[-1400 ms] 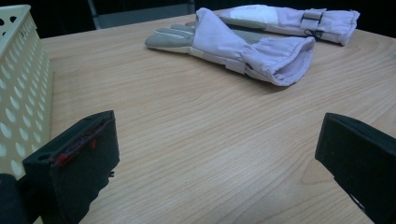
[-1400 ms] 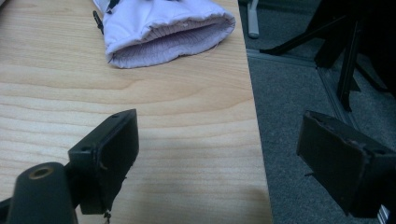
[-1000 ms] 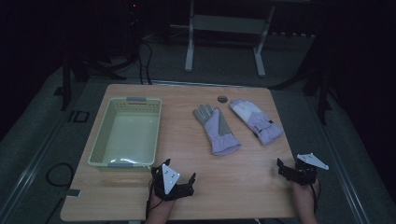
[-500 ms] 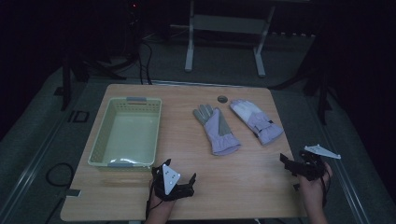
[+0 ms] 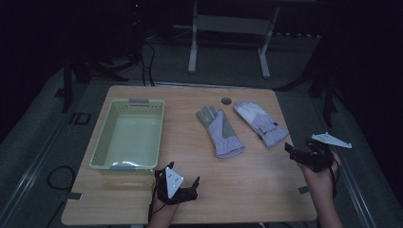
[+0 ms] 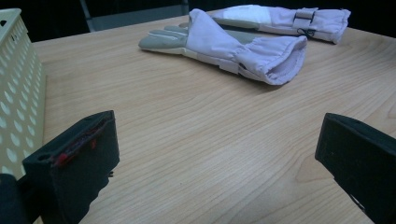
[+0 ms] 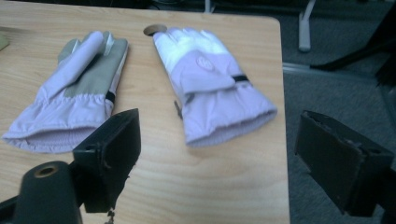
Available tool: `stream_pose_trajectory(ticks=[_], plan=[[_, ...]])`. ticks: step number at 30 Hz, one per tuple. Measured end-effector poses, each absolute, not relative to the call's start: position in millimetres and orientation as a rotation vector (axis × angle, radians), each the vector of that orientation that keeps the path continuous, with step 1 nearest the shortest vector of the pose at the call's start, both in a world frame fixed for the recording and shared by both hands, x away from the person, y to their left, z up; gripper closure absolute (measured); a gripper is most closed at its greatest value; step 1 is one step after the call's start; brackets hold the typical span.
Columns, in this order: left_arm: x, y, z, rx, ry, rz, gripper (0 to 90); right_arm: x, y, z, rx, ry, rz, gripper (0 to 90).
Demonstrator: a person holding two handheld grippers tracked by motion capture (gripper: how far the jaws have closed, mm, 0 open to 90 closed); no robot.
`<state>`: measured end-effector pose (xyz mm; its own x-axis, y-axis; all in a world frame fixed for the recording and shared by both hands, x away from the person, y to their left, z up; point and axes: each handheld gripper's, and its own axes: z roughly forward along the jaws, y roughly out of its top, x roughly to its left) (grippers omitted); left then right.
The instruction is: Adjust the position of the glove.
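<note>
Two gloves (image 5: pixel 221 131) (image 5: pixel 259 122), one basket (image 5: pixel 102 151), perhaps one hole (image 5: pixel 226 100).

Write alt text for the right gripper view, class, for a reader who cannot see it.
Two pale purple gloves lie flat on a wooden table, the left glove grey palm up and the right glove back up beside the table's edge. The right tool frames them from below, its two black jaws wide apart and holding nothing.

Dark room, grey floor (image 5: pixel 228 71), wooden table (image 5: pixel 266 190)
</note>
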<state>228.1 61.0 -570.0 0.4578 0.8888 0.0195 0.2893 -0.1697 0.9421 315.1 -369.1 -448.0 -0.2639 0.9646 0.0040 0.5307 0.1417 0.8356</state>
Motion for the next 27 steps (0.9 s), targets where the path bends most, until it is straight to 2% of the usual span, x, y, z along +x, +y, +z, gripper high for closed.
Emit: stream_pose_trajectory(ticks=[5,8,12,27], plan=[[228,61,-570,1.705,1.022,0.748,0.0,320,-361,-435,1.387,1.896,1.031,14.4],[228,61,-570,1.709,1.018,0.749,0.0,326,-353,-422,1.376,1.900,1.043,19.2],[228,61,-570,1.709,1.016,0.748,0.0,331,-344,-412,1.340,1.907,1.043,19.0],[228,62,-570,1.707,1.015,0.741,0.0,355,-313,-392,1.277,1.965,1.061,21.9]])
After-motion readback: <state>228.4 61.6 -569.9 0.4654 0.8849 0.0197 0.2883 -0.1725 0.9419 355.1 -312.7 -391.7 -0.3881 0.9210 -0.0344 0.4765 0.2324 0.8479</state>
